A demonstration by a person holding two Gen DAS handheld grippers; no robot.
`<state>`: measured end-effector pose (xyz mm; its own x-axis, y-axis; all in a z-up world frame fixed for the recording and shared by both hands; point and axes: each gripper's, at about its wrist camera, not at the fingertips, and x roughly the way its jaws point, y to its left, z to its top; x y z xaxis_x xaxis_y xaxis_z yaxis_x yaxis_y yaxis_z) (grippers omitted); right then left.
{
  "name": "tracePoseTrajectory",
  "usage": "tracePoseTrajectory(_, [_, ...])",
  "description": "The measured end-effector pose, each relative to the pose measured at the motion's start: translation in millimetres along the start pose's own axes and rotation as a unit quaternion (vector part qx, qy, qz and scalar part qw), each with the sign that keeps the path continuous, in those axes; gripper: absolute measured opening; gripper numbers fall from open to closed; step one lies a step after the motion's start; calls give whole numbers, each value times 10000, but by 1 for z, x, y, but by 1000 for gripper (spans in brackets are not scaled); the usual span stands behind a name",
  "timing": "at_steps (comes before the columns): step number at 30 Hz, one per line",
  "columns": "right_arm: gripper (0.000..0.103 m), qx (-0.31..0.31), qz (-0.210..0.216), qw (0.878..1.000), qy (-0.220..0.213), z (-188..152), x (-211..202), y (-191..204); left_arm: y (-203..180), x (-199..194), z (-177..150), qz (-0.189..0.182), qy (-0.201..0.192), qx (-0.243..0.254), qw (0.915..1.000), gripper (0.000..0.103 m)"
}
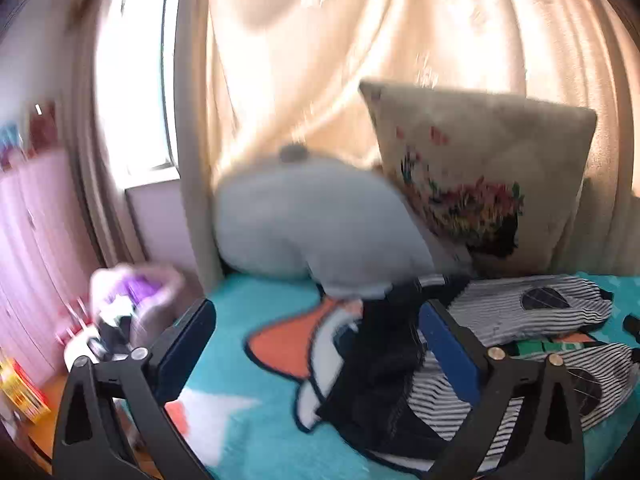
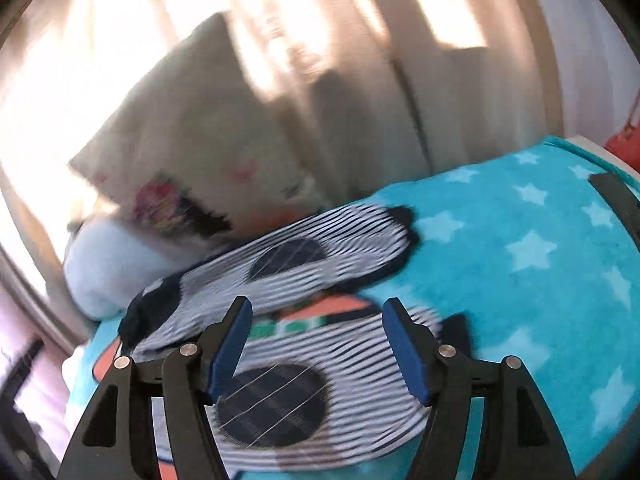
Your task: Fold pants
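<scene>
The striped pants [image 1: 532, 308] with dark oval knee patches and a dark waistband lie spread on the turquoise blanket [image 1: 248, 312], legs apart. In the right wrist view the pants [image 2: 304, 344] lie just below and ahead, one patched leg under the fingers. My left gripper [image 1: 320, 344] is open and empty, hovering over the dark waistband end. My right gripper [image 2: 316, 344] is open and empty above the nearer leg. Both views are motion blurred.
A beige embroidered pillow [image 1: 480, 176] and a pale blue cushion [image 1: 316, 224] lean against the curtain [image 1: 360, 40] behind the pants. A basket of things [image 1: 132, 304] and pink cabinet stand left of the bed. The blanket [image 2: 540, 260] with stars stretches to the right.
</scene>
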<state>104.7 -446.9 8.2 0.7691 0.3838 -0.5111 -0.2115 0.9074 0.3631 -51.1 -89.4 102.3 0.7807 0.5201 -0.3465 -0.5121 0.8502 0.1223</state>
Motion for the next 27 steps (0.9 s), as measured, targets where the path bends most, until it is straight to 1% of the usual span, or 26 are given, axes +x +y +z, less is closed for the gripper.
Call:
tracePoseTrajectory(1, [73, -114, 56, 9999, 53, -5, 2, 10, -2, -6, 2, 78, -115, 94, 9999, 103])
tracePoseTrajectory(3, [73, -266, 144, 9994, 153, -13, 4, 24, -4, -12, 4, 93, -188, 195, 9996, 103])
tracePoseTrajectory(5, [73, -356, 182, 9989, 242, -22, 3, 34, -7, -15, 3, 6, -120, 212, 9997, 103])
tracePoseTrajectory(7, [74, -405, 239, 9984, 322, -27, 4, 39, -8, -11, 1, -167, 51, 151, 9997, 103])
tracePoseTrajectory(10, [75, -557, 225, 9973, 417, -36, 5, 47, -15, -3, -8, -450, 477, 21, 9978, 103])
tracePoseTrajectory(13, [75, -686, 230, 9964, 435, -41, 5, 53, -19, 4, -16, -603, 841, -104, 9946, 103])
tracePoseTrajectory(16, [75, -849, 194, 9954, 404, -44, 3, 60, -22, 10, -24, -672, 1127, -222, 9911, 103])
tracePoseTrajectory(17, [75, -895, 196, 9950, 396, -44, 3, 62, -21, 11, -25, -717, 1163, -247, 9903, 103])
tracePoseTrajectory(20, [76, -994, 202, 9940, 408, -46, 4, 67, -21, 13, -27, -703, 1232, -240, 9896, 103])
tracePoseTrajectory(23, [76, -1003, 205, 9937, 446, -47, 6, 68, -22, 17, -29, -673, 1308, -207, 9889, 103])
tracePoseTrajectory(25, [76, -981, 167, 9940, 458, -47, 7, 67, -22, 20, -32, -721, 1387, -176, 9876, 103])
tracePoseTrajectory(27, [76, -937, 146, 9944, 473, -46, 8, 64, -25, 24, -35, -667, 1501, -107, 9864, 103])
